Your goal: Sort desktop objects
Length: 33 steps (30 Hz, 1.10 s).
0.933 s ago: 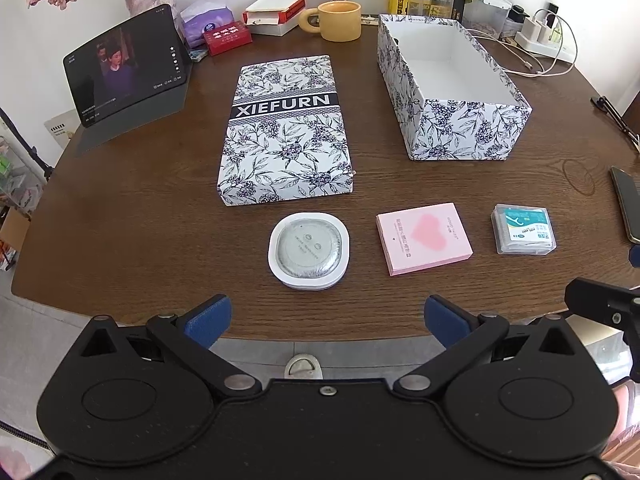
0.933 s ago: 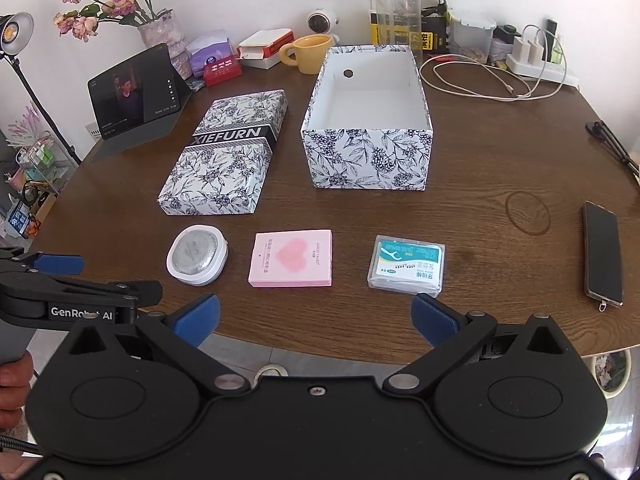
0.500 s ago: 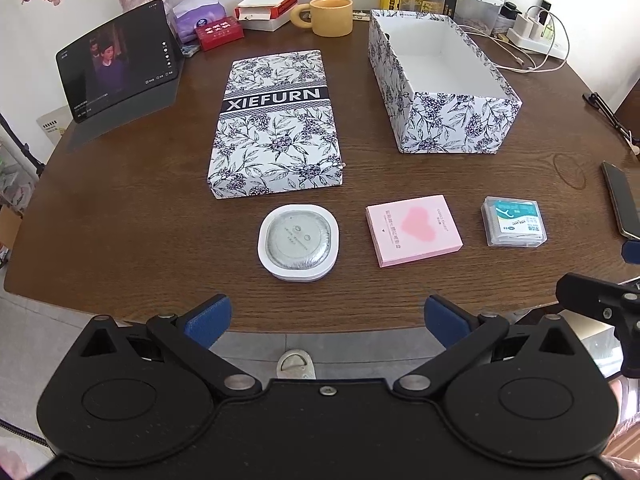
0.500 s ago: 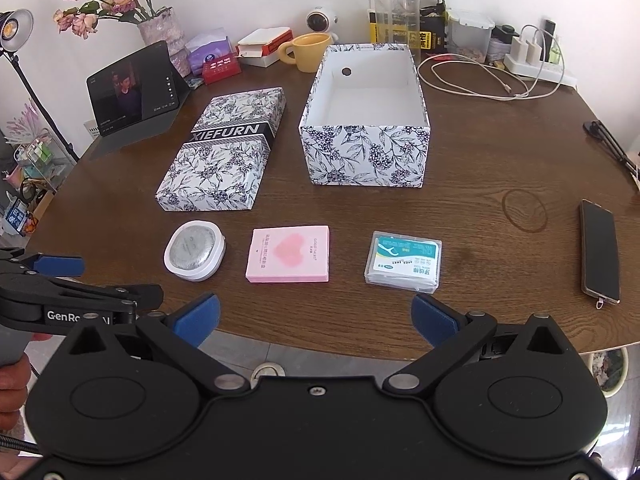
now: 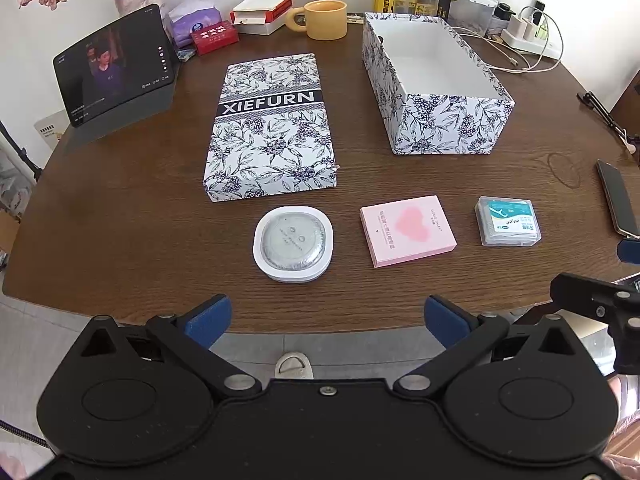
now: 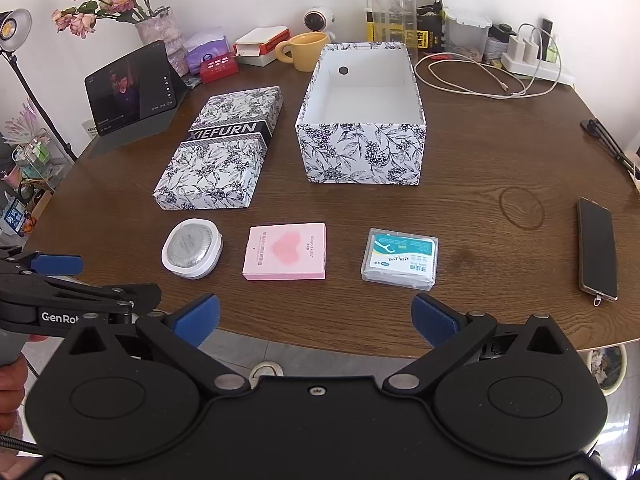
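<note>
Three small items lie in a row near the table's front edge: a white rounded case (image 5: 293,243) (image 6: 192,248), a pink card box (image 5: 407,229) (image 6: 285,251) and a clear floss-pick box (image 5: 508,221) (image 6: 400,258). Behind them stand an open floral box (image 5: 448,128) (image 6: 362,152), empty inside, and its flat floral lid (image 5: 272,128) (image 6: 222,156). My left gripper (image 5: 326,318) hovers open at the front edge, just short of the white case. My right gripper (image 6: 314,314) is open too, in front of the pink box and floss box.
A black phone (image 6: 596,246) lies at the right. At the back stand a tablet (image 5: 114,68), a yellow mug (image 5: 324,20), a flower vase (image 6: 158,28), tissues, a clear jug, a power strip with white cables (image 6: 480,76). The wooden table (image 5: 120,208) curves at its edges.
Both grippers have eased forward and slightly down toward the table's front edge; the items now sit a little closer. Nothing on the table has moved.
</note>
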{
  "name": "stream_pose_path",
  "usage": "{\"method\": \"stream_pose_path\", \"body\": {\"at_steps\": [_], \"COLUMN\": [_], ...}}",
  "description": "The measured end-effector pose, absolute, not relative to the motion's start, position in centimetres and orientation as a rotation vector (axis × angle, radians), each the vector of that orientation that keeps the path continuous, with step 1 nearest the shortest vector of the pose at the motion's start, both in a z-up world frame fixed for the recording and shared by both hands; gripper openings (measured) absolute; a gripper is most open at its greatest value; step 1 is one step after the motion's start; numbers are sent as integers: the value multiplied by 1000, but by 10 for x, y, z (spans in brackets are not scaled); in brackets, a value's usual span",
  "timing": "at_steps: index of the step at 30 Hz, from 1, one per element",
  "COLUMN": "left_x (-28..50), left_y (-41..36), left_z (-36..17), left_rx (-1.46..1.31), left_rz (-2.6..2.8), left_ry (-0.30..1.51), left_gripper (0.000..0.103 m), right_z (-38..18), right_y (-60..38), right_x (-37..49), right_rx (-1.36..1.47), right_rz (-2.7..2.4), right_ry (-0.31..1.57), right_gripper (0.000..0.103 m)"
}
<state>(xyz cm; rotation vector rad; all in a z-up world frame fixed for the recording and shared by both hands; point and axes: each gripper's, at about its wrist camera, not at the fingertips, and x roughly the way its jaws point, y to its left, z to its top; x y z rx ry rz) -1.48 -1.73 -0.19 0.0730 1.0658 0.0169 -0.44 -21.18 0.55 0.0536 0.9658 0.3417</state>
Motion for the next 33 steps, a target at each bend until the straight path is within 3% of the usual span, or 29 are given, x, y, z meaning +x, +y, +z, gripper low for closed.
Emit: {"method": "stream_pose_path", "body": {"at_steps": [33], "left_x": [-7], "left_y": [-7], "left_z": [-4], "left_rx": [68], "left_rz": [4], "left_ry": [1082], "left_gripper": [103], "right_z": [1], "right_y": [-209], "right_x": [-3], "right_rx": [36], "right_rz": [353], "right_ry": [964], "right_gripper": [103]}}
